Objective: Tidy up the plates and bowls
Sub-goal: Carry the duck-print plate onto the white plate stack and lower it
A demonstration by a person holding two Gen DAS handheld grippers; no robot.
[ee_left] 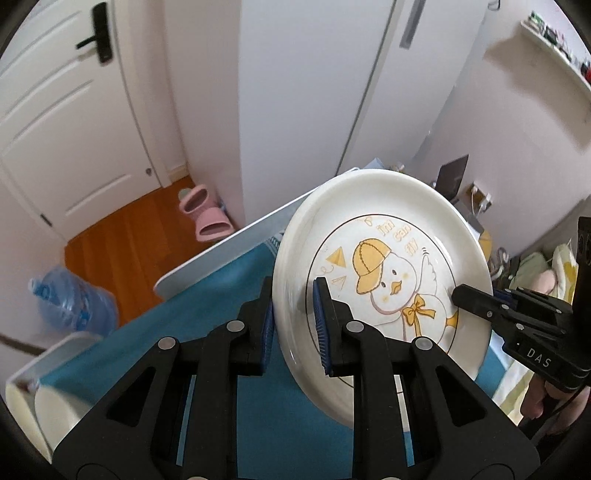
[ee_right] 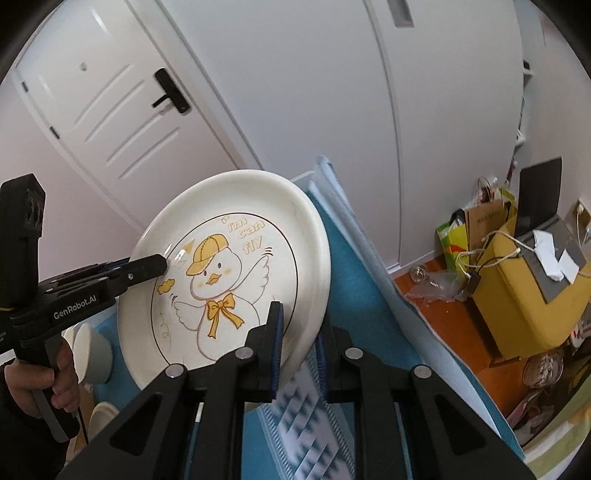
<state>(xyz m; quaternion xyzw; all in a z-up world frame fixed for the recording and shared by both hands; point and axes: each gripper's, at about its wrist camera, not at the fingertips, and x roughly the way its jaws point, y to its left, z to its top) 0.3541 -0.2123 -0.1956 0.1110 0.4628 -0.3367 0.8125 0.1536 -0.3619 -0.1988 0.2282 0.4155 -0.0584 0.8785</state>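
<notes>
Two grippers pinch one duck plate (ee_left: 384,266) at opposite rims: left gripper (ee_left: 293,325) on its left edge, right gripper (ee_right: 299,354) on its right, face tilted above the table (ee_left: 221,325).

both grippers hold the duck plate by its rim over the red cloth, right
Not quite: the cloth is blue, as the left wrist view shows. The rest holds: the left gripper and right gripper both clamp the duck plate by its rim.

A white door (ee_left: 66,122) with a black handle (ee_left: 96,35); pink slippers (ee_left: 205,214) on the wooden floor (ee_left: 122,243); a blue water jug (ee_left: 74,299); a yellow box (ee_right: 524,295) beside paper bags (ee_right: 480,218).
</notes>
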